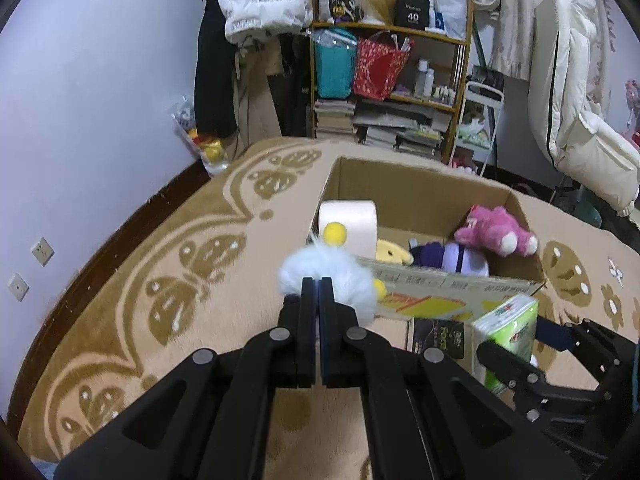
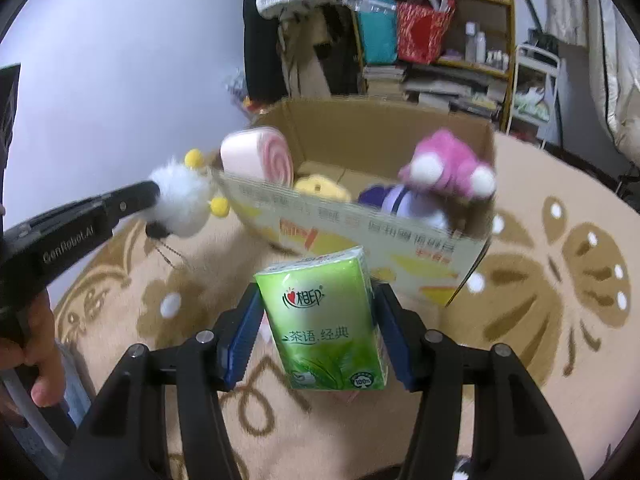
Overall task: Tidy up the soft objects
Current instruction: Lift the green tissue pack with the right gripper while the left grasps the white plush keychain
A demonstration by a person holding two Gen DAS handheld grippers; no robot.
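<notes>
My left gripper (image 1: 316, 286) is shut on a fluffy white plush toy with yellow pompoms (image 1: 328, 270), held in the air just left of the cardboard box (image 1: 420, 196). The same white plush toy (image 2: 182, 196) and the left gripper (image 2: 154, 192) show at the left of the right wrist view. My right gripper (image 2: 316, 320) is shut on a green tissue pack (image 2: 324, 320), lifted above the rug in front of the cardboard box (image 2: 360, 236). The tissue pack (image 1: 506, 338) shows in the left wrist view too. Inside the box lie a pink roll cushion (image 2: 258, 156), a pink plush (image 2: 448, 164), a yellow plush (image 2: 320, 188) and a purple-white plush (image 2: 404, 204).
A beige patterned rug (image 1: 160, 280) covers the floor. Behind the box stand a cluttered wooden shelf (image 1: 392, 80), hanging coats (image 1: 240, 40) and a white folded mattress (image 1: 572, 100). A person's hand (image 2: 36, 360) holds the left gripper's handle. A bag of toys (image 1: 200, 140) leans on the wall.
</notes>
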